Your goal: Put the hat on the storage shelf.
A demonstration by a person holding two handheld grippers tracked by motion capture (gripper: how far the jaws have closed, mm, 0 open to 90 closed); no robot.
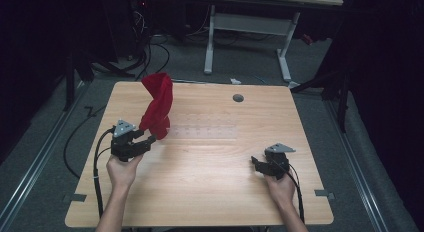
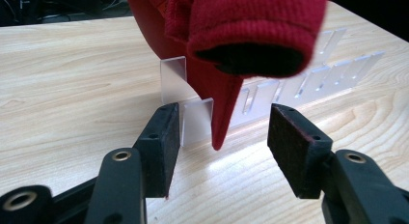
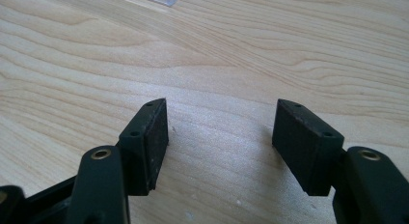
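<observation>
Left tool (image 2: 219, 132) open, red cloth (image 2: 241, 35) between jaws.

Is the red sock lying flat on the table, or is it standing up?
Standing up. The red sock hangs over the clear plastic rack, rising well above the table.

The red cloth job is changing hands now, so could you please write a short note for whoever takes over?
Left tool: open, just short of the red cloth, whose tip hangs between the jaws untouched.
Right tool: open, holding nothing, low over bare table.
Cloth: draped over the left end of the clear rack, standing tall.
Done: cloth is on the rack, released.
Left: I cannot tell; perhaps tidy the drape.
</observation>
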